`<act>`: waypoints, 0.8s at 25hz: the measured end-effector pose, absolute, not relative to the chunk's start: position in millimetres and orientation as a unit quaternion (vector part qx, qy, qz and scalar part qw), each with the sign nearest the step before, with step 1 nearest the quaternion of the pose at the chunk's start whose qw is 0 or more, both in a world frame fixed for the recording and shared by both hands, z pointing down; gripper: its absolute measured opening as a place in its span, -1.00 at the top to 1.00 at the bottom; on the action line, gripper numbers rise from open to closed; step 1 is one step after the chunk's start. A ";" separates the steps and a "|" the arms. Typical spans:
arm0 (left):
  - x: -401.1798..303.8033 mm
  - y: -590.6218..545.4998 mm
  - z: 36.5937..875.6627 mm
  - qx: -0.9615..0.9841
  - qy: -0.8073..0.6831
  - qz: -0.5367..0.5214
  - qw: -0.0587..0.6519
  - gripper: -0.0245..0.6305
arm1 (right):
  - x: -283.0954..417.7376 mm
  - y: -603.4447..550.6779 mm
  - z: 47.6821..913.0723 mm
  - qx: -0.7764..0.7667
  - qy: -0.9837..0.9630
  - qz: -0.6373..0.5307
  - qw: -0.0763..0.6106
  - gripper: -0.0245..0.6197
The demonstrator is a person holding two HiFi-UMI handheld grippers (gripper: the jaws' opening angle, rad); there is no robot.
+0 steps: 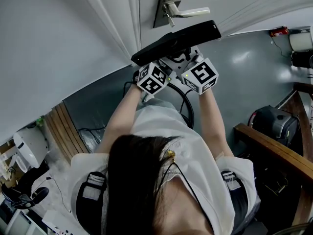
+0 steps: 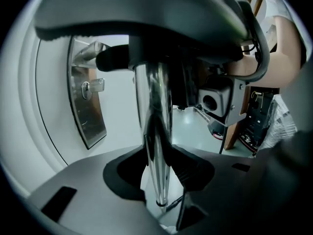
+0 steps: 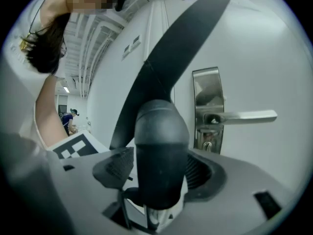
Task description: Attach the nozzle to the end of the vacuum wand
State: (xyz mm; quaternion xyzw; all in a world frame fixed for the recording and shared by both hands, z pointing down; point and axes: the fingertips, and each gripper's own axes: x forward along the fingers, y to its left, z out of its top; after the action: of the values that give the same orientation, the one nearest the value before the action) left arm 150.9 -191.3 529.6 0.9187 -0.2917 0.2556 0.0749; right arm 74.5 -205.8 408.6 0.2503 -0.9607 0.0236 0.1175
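Between the fingers of the left gripper [image 2: 159, 171] ran the vacuum wand [image 2: 155, 111], a bright chrome tube standing nearly upright; both pads [image 2: 126, 173] were closed against its sides, so the tube was held fast. Above those fingers the wand went up into the dark underside of the nozzle [image 2: 142, 9], whose broad black head spread across the top of the left gripper view; beyond the fingers and to their left, a steel lock plate [image 2: 88, 102] with a keyhole sat on a white door [image 2: 117, 124].

Between the fingers of the right gripper [image 3: 156, 169] stood the nozzle's neck [image 3: 159, 141], a thick, rounded black elbow; these jaws stood wide, one ribbed pad [image 3: 117, 166] on each side and just beside the neck without pressing on it, so this gripper was open around the neck and held nothing. Under the neck's lower end, nearer than the fingertips, a little chrome showed; past the fingertips the flat head rose slantwise to the upper right; to the right of the fingers a lever handle [image 3: 244, 116] stuck out from the door.

In the head view both grippers were raised side by side before the person [image 1: 161, 146], their marker cubes [image 1: 153, 78] near together; the nozzle's head lay just beyond the fingertips, below the handle.
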 end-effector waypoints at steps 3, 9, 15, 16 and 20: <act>143.7 -195.1 533.6 0.915 -0.298 0.259 0.081 0.46 | 81.8 -204.8 409.8 0.256 -0.961 0.045 0.097 -0.03; 136.3 -197.0 532.5 0.911 -0.309 0.259 0.087 0.46 | 86.0 -204.7 408.8 0.269 -0.958 0.054 0.088 -0.09; 130.0 -198.4 534.3 0.907 -0.321 0.254 0.095 0.46 | 95.7 -205.0 404.9 0.296 -0.952 0.057 0.062 -0.10; 128.3 -198.6 534.9 0.907 -0.323 0.253 0.096 0.46 | 98.3 -205.9 403.6 0.303 -0.950 0.057 0.056 -0.10; 128.1 -200.9 537.2 0.901 -0.339 0.249 0.105 0.46 | 115.9 -208.0 402.9 0.327 -0.942 0.059 0.045 -0.10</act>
State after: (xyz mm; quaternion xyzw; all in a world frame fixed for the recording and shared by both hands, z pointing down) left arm 128.1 -200.9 537.2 0.9011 -0.3392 0.2491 0.1045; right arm 115.9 -208.0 402.9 0.3268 -0.9422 0.0585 0.0454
